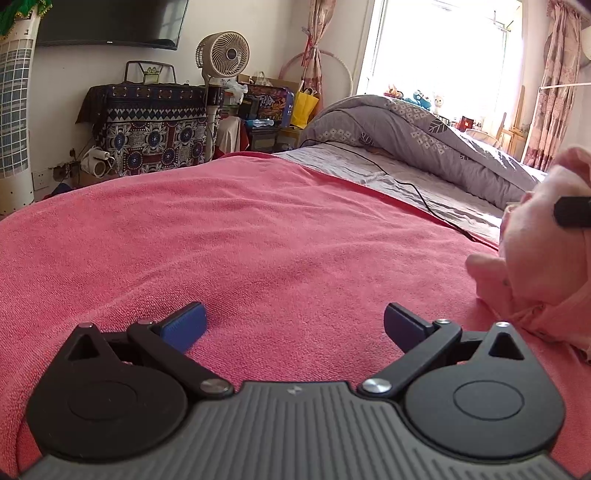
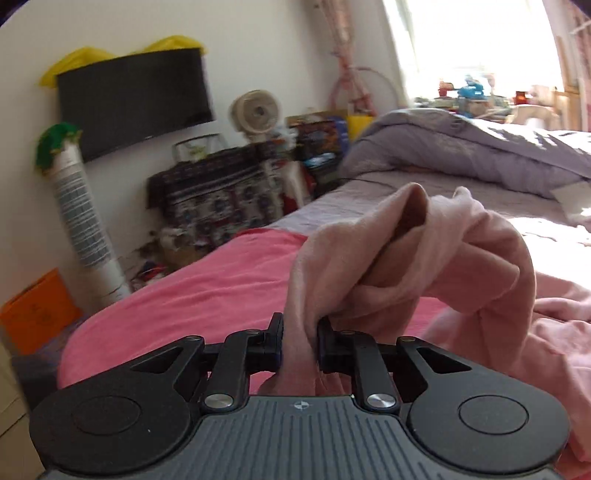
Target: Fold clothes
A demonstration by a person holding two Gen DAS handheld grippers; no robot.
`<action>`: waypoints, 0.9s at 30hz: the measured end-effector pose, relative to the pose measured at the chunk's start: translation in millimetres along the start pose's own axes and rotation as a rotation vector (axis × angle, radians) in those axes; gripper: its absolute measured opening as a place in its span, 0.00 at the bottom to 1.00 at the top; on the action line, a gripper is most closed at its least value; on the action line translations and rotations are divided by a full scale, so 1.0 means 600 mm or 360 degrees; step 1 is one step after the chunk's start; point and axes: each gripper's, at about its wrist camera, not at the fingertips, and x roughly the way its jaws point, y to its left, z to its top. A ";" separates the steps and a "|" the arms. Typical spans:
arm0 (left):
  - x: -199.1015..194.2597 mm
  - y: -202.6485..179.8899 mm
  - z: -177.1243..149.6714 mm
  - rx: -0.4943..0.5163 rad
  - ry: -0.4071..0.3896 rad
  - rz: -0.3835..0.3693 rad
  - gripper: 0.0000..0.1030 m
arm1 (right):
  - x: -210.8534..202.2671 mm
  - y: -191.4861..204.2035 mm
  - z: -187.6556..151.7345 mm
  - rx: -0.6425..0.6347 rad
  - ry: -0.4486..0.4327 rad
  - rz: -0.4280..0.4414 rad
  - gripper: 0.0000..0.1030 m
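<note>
Two grippers: right gripper [image 2: 299,341] jaws clamp pink garment [image 2: 406,251], bunched, trailing toward lower right; left gripper [image 1: 294,326] jaws spread, empty, over red towel [image 1: 221,240].

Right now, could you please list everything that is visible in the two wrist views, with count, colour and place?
Garment: one, pale pink, bunched, lifted at the bed's right side.
Towel: one, coral pink, spread over the near bed.
Sheet: one, light grey, beyond the towel.
Quilt: one, grey with leaf print, heaped at the far side.
Cable: one, black, across the sheet.
Fan: one, beige, standing by the wall.
Screen: one, black, on the wall.
Patterned cloth: one, dark blue and red, draped over furniture below the screen.
Bag: one, yellow, near the window.
Left gripper: one, black with blue pads, open over the towel.
Right gripper: one, black, shut on the garment.
</note>
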 end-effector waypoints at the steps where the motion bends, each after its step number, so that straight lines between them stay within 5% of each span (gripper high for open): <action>1: 0.000 0.001 0.001 0.0001 0.0003 0.0000 1.00 | -0.008 0.017 -0.005 -0.0049 0.0038 0.0096 0.20; 4: -0.002 -0.002 0.003 0.0005 -0.0003 0.0001 1.00 | -0.060 0.027 -0.028 -0.0100 0.0028 0.0119 0.43; 6: -0.002 -0.006 0.003 0.0019 -0.0010 0.0011 1.00 | -0.107 -0.001 -0.040 -0.0088 -0.0081 -0.0089 0.75; 7: -0.003 -0.008 0.004 0.0027 -0.0015 0.0016 1.00 | -0.130 -0.021 -0.045 -0.0077 -0.0145 -0.0220 0.77; 13: -0.002 -0.020 0.001 0.0059 -0.0038 0.0038 1.00 | -0.129 -0.188 -0.102 -0.0141 0.0124 -0.1231 0.90; 14: -0.002 -0.024 0.003 0.0061 -0.0053 0.0037 1.00 | -0.121 -0.210 -0.110 -0.0080 0.0184 -0.1201 0.92; 16: -0.002 -0.032 0.006 0.0064 -0.0067 0.0041 1.00 | -0.097 -0.256 -0.133 0.0110 0.0229 -0.1133 0.90; 18: 0.001 -0.034 0.006 0.0062 -0.0045 0.0046 1.00 | -0.094 -0.278 -0.132 0.0321 0.0164 -0.1106 0.53; 20: 0.002 -0.029 0.007 0.0057 -0.0022 0.0044 1.00 | -0.107 -0.267 -0.101 0.0281 0.0031 -0.1217 0.27; 27: 0.003 -0.030 0.007 0.0066 -0.0013 0.0049 1.00 | -0.271 -0.351 0.040 0.0371 -0.0450 -0.1671 0.19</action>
